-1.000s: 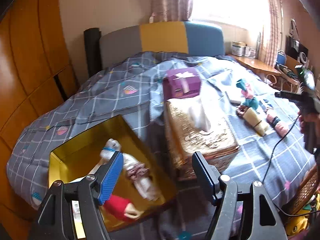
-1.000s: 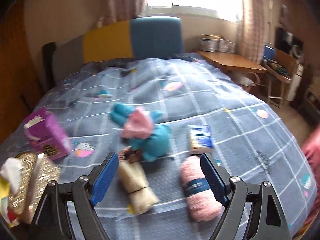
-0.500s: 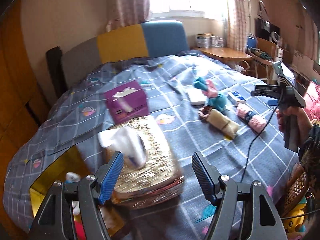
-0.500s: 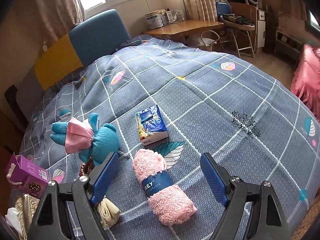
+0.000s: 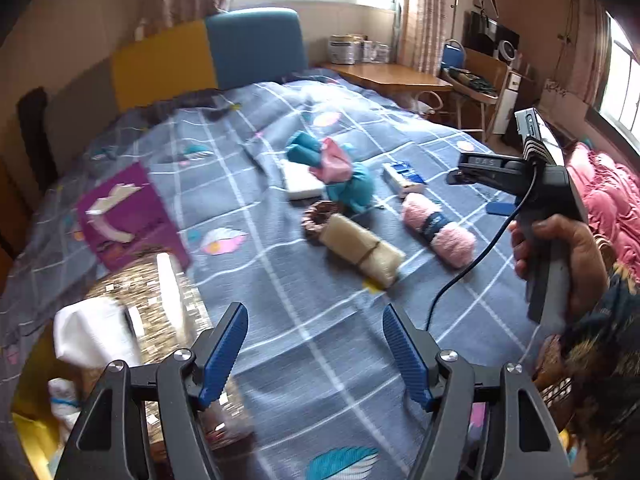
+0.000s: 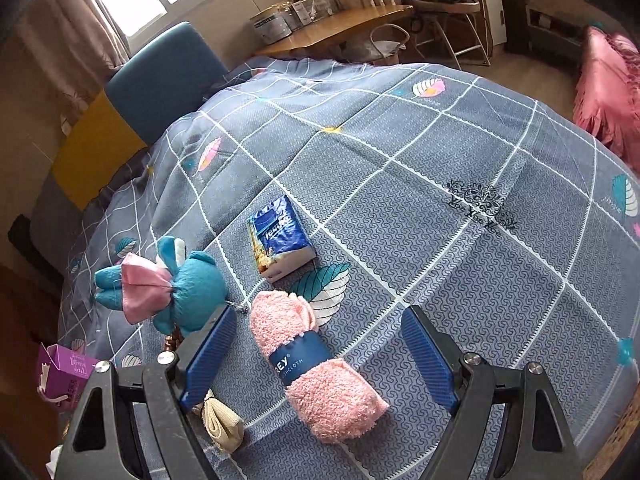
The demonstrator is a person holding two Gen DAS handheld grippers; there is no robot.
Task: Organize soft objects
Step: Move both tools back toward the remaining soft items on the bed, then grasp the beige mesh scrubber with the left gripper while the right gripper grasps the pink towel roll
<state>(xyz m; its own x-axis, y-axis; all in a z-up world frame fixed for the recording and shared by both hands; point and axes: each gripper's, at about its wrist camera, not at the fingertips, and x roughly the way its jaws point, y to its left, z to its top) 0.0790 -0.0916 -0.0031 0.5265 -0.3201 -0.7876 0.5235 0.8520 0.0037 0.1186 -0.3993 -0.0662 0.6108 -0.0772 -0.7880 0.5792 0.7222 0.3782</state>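
Note:
On the grey checked bedspread lie a rolled pink washcloth, a rolled beige cloth, a teal plush toy with a pink bow, a brown scrunchie and a blue tissue pack. My right gripper is open just above the pink washcloth, which lies between its fingers untouched. My left gripper is open over bare bedspread with nothing between its fingers. A hand holds the right gripper's handle in the left wrist view.
A purple tissue box and a sequined gold tissue cover with white tissue sit at the left. A yellow box shows at the lower left corner. A wooden desk and chair stand beyond the bed; a pink blanket lies right.
The left gripper swung right, away from the yellow box and past the gold tissue cover, to bare bedspread. The right gripper rolled and dropped toward the pink washcloth. Both stayed open.

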